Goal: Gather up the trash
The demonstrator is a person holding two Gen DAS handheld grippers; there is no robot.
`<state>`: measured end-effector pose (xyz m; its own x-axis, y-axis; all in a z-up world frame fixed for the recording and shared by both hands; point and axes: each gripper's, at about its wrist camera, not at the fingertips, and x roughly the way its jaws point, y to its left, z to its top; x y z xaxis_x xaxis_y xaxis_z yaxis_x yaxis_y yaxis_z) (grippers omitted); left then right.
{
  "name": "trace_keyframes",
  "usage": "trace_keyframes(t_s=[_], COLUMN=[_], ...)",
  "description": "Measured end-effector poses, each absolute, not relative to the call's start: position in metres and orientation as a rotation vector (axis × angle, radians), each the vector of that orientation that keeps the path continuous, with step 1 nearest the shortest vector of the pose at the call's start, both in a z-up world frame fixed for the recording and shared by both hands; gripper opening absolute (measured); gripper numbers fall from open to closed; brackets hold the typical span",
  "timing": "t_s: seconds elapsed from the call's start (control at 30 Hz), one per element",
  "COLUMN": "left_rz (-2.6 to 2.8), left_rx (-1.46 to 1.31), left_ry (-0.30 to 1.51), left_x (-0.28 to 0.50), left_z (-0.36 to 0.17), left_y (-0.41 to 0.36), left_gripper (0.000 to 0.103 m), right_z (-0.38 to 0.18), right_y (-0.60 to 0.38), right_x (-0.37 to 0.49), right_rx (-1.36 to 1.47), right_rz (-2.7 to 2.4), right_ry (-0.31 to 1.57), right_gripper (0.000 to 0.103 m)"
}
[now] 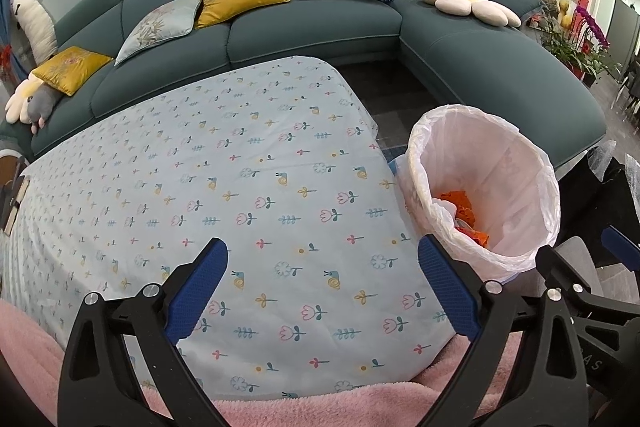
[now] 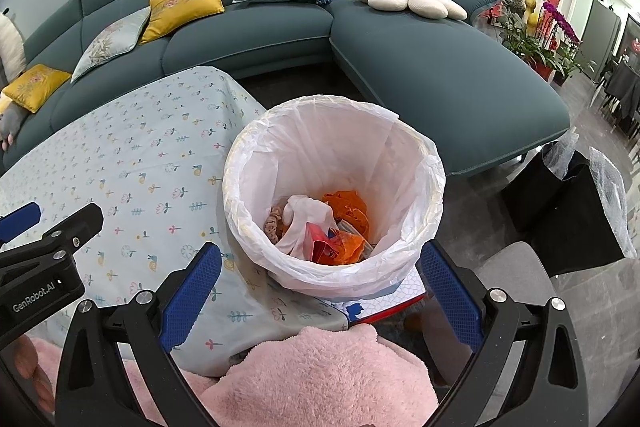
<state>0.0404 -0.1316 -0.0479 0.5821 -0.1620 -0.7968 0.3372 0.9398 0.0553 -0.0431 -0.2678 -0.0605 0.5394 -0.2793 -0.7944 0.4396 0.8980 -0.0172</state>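
Note:
A waste bin [image 2: 424, 163] lined with a white plastic bag stands on the floor to the right of the table; it also shows in the left wrist view [image 1: 532, 155]. Inside lie orange peel [image 2: 348, 211], a crumpled white tissue [image 2: 308, 211] and a red wrapper [image 2: 324, 243]. My right gripper [image 2: 320, 283] is open and empty, just before the bin's near rim. My left gripper [image 1: 322, 279] is open and empty above the table's flowered cloth [image 1: 208, 163]. The left gripper also shows at the left edge of the right wrist view [image 2: 48, 231].
A teal corner sofa [image 1: 312, 27] with cushions and plush toys runs behind the table. A pink fleece garment [image 2: 320, 375] lies along the bottom of both views. Black bags [image 2: 572, 211] with bubble wrap stand right of the bin. Potted flowers [image 2: 556, 35] stand far right.

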Motion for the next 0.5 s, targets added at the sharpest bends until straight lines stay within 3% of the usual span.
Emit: trace_keyframes(t_s=[0.5], left_rz=[-0.297], left_rx=[0.213], left_ry=[0.906], left_x=[0.0401], left_z=[-0.0491], left_y=[-0.1310], left_gripper=[0.091], right_z=[-0.0609], right_y=[-0.2672], right_x=[-0.0431], right_rx=[0.195], right_rz=[-0.432], right_ry=[0.908], right_gripper=[0.096])
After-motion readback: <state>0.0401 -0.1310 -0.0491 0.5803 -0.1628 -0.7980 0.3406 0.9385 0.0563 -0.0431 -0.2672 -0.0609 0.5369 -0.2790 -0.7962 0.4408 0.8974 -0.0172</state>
